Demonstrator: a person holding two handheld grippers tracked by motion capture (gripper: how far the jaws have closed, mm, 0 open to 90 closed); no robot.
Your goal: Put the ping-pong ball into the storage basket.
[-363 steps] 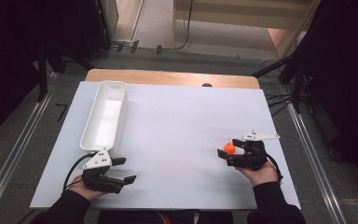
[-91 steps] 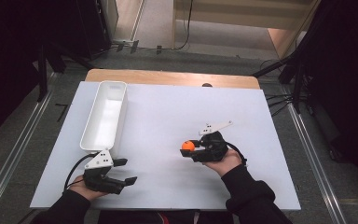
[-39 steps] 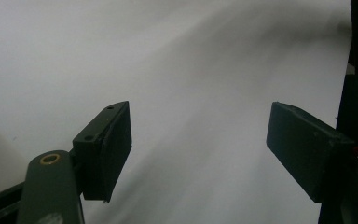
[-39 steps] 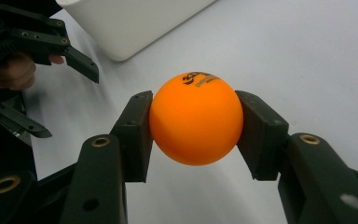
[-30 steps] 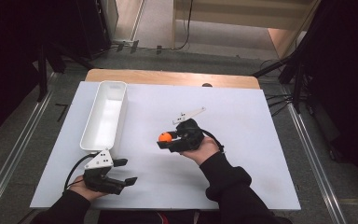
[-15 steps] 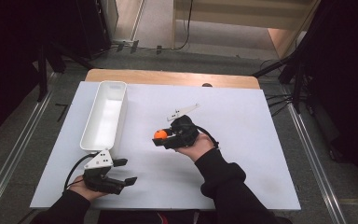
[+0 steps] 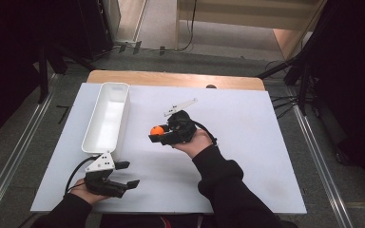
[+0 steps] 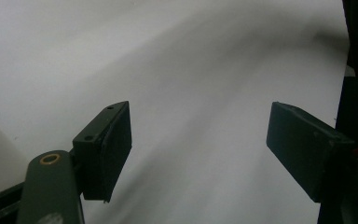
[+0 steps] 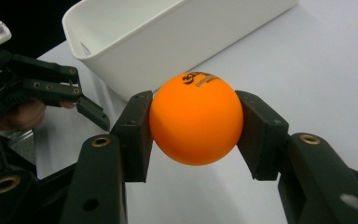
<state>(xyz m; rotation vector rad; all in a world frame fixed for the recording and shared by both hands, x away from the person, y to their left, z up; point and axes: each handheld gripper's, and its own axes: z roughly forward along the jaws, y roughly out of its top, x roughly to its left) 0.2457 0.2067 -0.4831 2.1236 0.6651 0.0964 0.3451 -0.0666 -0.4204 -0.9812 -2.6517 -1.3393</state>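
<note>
A: From the high view, the right gripper (image 7: 156, 135) sits mid-table, clamped on a small orange plastic ball (image 7: 157, 130), just right of the long white plastic bin (image 7: 105, 118). The left gripper (image 7: 123, 175) rests at the near left edge of the white table (image 7: 247, 142), jaws spread, nothing in them.

B: Yep, and the left gripper view has both black pads (image 8: 109, 149) wide apart over bare white tabletop.

A: Right gripper view: ball (image 9: 196, 124) pinched between both pads, dark print on top, white bin (image 9: 168, 42) right behind it, left gripper (image 9: 81, 100) off to the left.
</note>
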